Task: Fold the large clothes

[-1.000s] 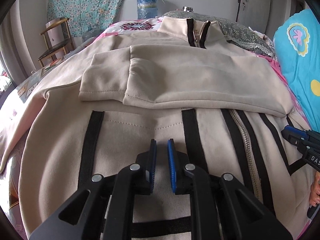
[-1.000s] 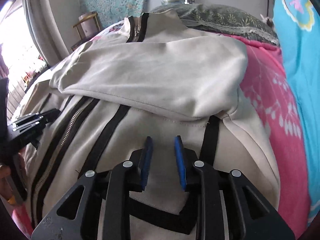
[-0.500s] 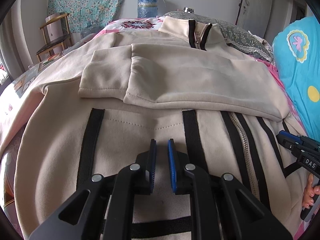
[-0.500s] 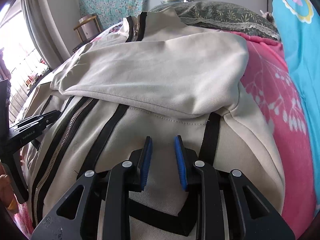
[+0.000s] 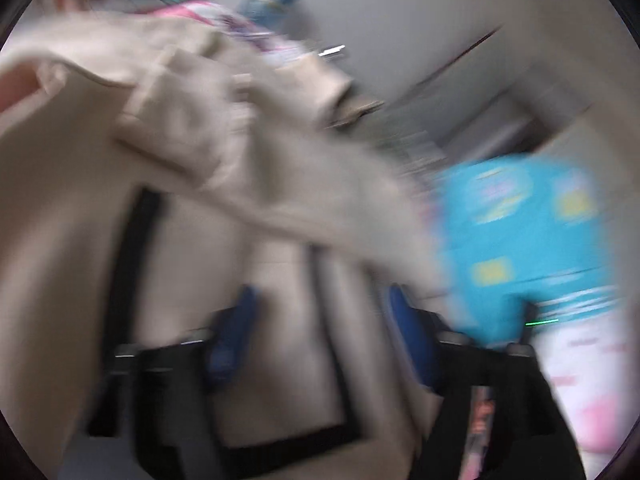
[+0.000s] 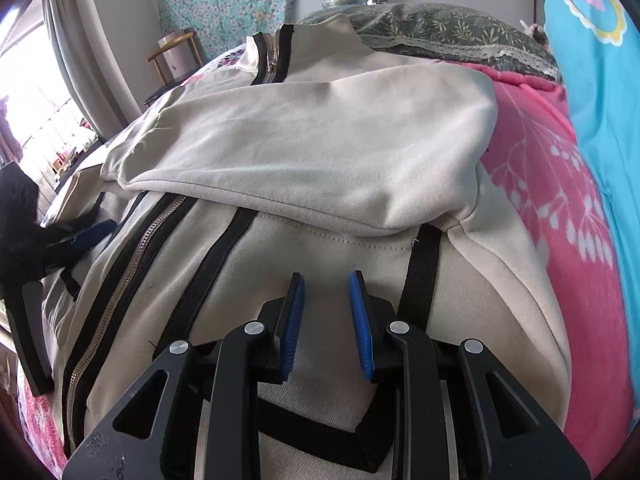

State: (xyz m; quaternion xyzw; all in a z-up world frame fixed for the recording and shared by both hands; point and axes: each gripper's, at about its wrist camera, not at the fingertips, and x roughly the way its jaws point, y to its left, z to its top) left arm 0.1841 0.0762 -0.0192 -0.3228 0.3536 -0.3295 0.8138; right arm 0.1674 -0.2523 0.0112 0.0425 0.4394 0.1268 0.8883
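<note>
A large cream jacket (image 6: 320, 152) with black stripes and a front zipper lies spread on the bed, both sleeves folded across its chest. My right gripper (image 6: 326, 280) hovers over the lower right part of the jacket, jaws a little apart with nothing between them. The left wrist view is badly blurred; my left gripper (image 5: 320, 300) is wide open over the jacket's (image 5: 192, 128) lower part. The left gripper also shows at the left edge of the right wrist view (image 6: 92, 232).
A pink floral blanket (image 6: 560, 208) covers the bed on the right. A turquoise pillow (image 6: 592, 64) stands at the far right and a grey-green pillow (image 6: 440, 32) lies beyond the collar. A wooden chair (image 6: 172, 56) and a window are at the left.
The left gripper has opened wide and swung sharply, so its view is tilted and blurred. The right gripper has moved slightly closer over the jacket.
</note>
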